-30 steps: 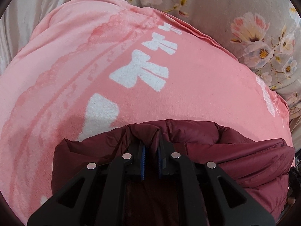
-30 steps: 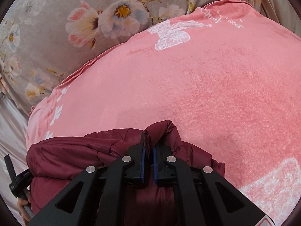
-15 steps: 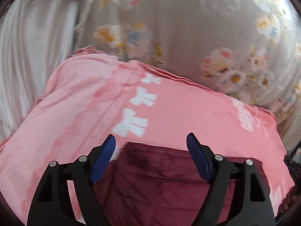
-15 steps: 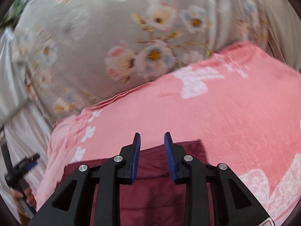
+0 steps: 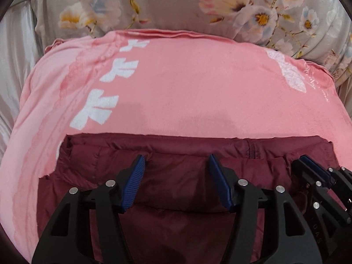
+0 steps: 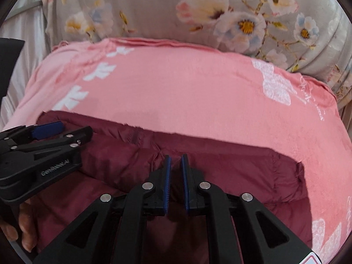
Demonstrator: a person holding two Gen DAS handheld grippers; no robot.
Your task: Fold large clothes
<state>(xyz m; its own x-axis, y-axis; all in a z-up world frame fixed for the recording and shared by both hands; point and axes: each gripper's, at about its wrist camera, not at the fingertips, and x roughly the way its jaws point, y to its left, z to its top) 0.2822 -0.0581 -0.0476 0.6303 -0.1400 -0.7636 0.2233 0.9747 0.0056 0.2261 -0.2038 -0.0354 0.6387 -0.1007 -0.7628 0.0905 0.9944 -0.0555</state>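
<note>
A dark maroon puffer jacket (image 5: 176, 189) lies folded in a flat rectangle on a pink blanket (image 5: 187, 88) with white bow prints. My left gripper (image 5: 176, 160) hovers just above the jacket's left half, its jaws wide apart and closing, with nothing between them. My right gripper (image 6: 176, 157) hangs over the jacket (image 6: 242, 176) near its far edge. Its jaws are closing to a narrow gap with no cloth pinched. Each gripper shows in the other's view: the right gripper (image 5: 308, 165) at the right, the left gripper (image 6: 66, 131) at the left.
The pink blanket (image 6: 187, 92) stretches well beyond the jacket toward the back. Behind it lies a grey cloth with large flowers (image 5: 176, 4). Pale satin fabric (image 5: 15, 55) is at the far left. A person's hand (image 6: 24, 226) holds the left gripper.
Both grippers were shut on bunched jacket cloth; they let it go, pulled back and rose. The jacket now lies flat. The left jaws have narrowed a little, the right jaws nearly closed.
</note>
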